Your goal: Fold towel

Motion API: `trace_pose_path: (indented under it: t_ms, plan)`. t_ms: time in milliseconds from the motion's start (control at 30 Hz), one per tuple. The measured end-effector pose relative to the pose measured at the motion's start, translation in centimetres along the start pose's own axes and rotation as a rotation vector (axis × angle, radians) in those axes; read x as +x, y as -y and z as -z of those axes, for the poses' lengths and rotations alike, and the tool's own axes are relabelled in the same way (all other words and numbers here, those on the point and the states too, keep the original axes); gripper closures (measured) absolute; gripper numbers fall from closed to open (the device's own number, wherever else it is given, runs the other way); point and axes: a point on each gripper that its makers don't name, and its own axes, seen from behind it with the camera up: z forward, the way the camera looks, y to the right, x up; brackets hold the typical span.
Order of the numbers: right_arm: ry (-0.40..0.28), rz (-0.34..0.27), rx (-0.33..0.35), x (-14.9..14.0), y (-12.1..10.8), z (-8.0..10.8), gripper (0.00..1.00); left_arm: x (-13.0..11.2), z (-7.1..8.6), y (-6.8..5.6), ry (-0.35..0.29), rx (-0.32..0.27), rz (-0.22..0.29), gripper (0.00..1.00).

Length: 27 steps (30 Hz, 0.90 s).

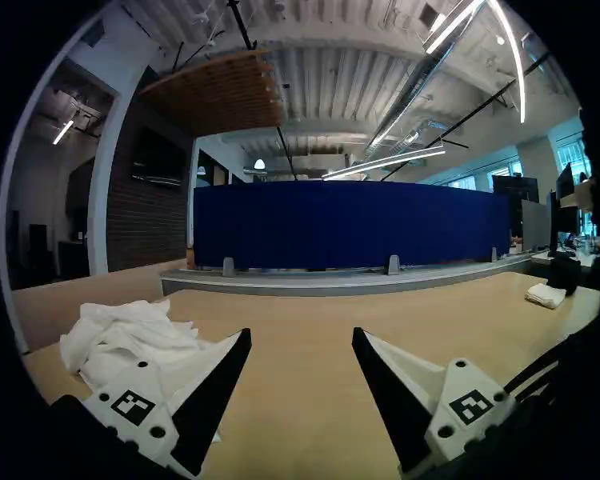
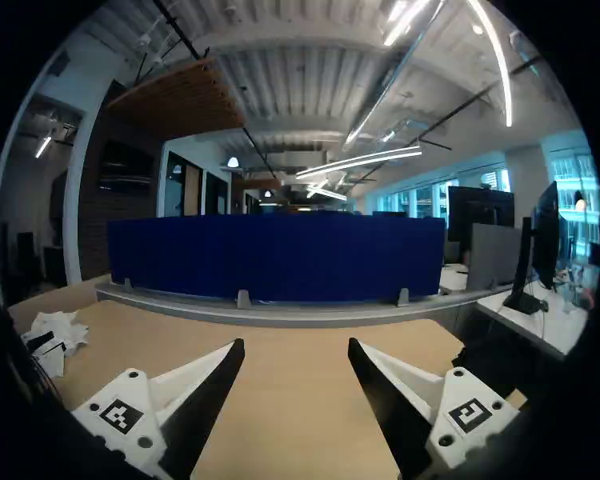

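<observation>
Both tools were spread wide with nothing between their fingers: the left gripper and the right gripper each hovered low over the pale wooden table, jaws apart and holding nothing. The towel lay in a crumpled white heap on the table, just beside the left gripper's left-hand finger in the left gripper view. In the right gripper view it sat well off at the table's left edge. It looked soft, light and limp (thin terry, at a guess), so it would likely sag and drape when lifted. It should not slip in a firm pinch, and nothing about it seemed fragile. A corner or a stretch of hem would be the sensible hold, one for each gripper, but the bunched folds hid where the corners were. A smaller folded cloth rested at the far right of the table, near the blue partition.
</observation>
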Motion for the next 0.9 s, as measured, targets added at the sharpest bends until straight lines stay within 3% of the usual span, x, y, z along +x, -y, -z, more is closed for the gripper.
trace_pose_path:
  t_ms: [467,900]
  plan:
    - [-0.026,0.028,-0.027,-7.0,-3.4,-0.2,0.0,0.0,0.0,0.1,0.0,0.0,0.0,0.06]
    - [-0.036,-0.059,-0.058,-10.7,-4.2,-0.8,0.0,0.0,0.0,0.1,0.0,0.0,0.0,0.06]
